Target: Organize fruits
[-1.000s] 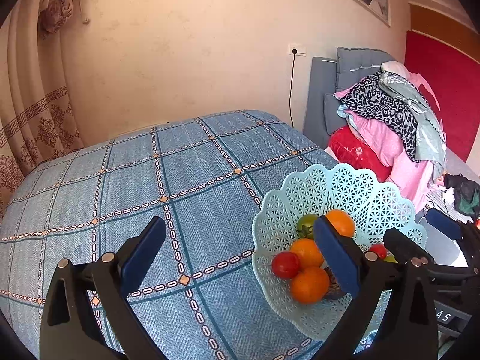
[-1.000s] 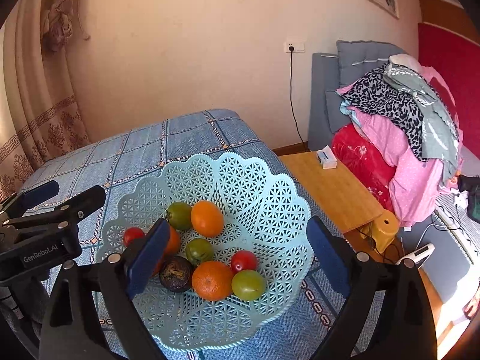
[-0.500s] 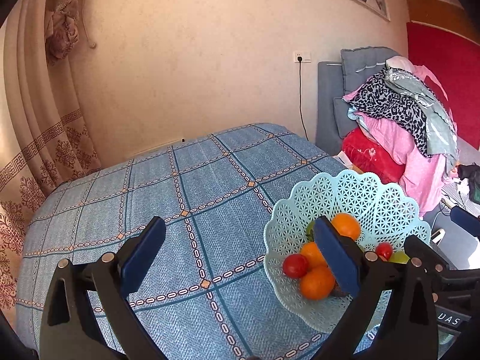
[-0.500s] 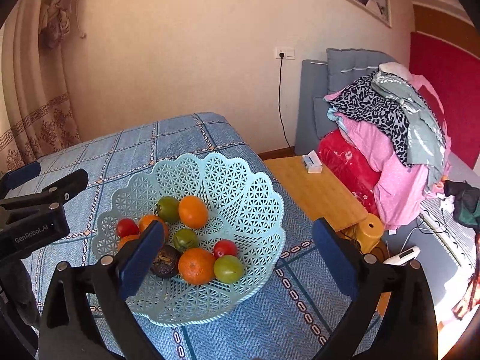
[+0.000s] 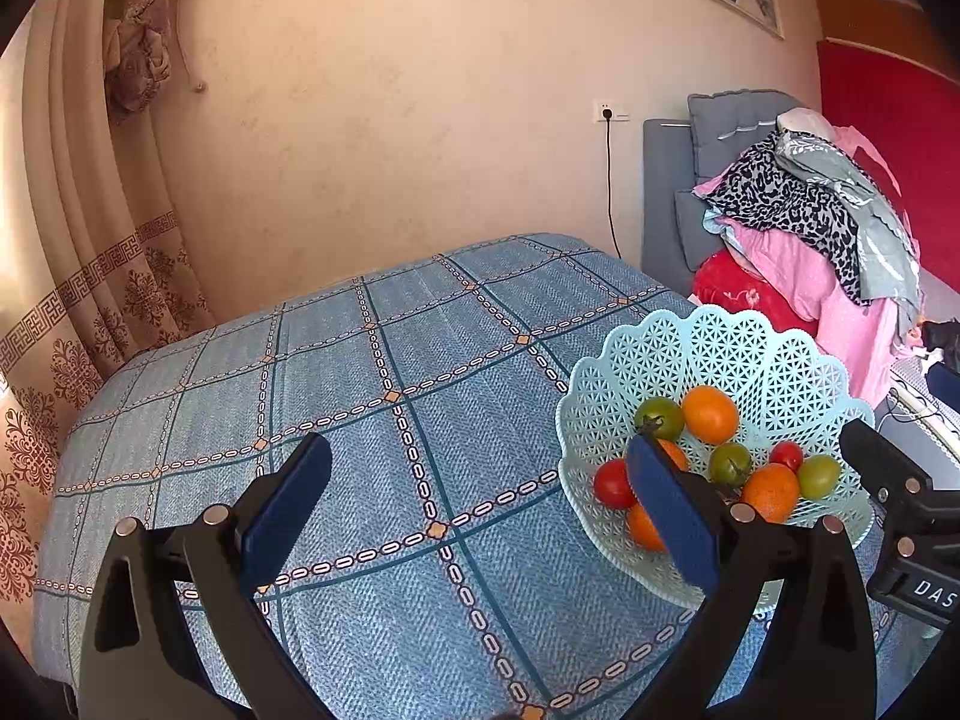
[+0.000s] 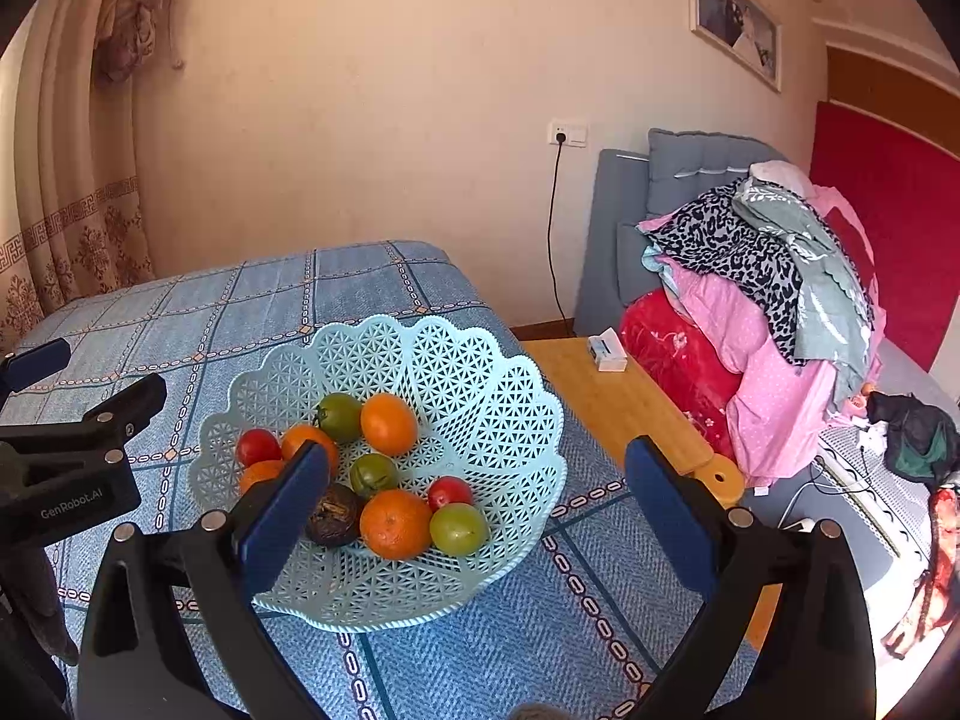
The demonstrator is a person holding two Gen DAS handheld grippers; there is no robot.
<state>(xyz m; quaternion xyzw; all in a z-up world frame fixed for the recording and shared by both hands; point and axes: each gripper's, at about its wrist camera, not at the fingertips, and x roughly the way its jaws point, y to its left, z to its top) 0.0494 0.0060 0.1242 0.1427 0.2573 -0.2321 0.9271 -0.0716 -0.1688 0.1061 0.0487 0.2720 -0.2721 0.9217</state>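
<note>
A pale blue lattice basket (image 6: 492, 396) (image 5: 774, 360) sits on the blue checked tablecloth (image 5: 420, 390) and holds several oranges, green and red tomatoes and one dark fruit (image 6: 333, 519). In the right wrist view my right gripper (image 6: 474, 510) is open, raised above the basket's near side with nothing between its fingers. My left gripper (image 5: 474, 510) is open too, above the cloth just left of the basket, its right finger overlapping the fruit in view. Each gripper shows at the edge of the other's view.
The cloth-covered table (image 6: 180, 312) ends just right of the basket. Beyond lies a low wooden table (image 6: 606, 402) with a small white box (image 6: 607, 350). A grey headboard (image 6: 624, 222) and a clothes pile (image 6: 762, 300) stand right; a curtain (image 5: 78, 240) hangs left.
Both grippers have pulled back and risen from the basket, so it looks smaller and farther. Both stay open and empty. The fruit has not moved.
</note>
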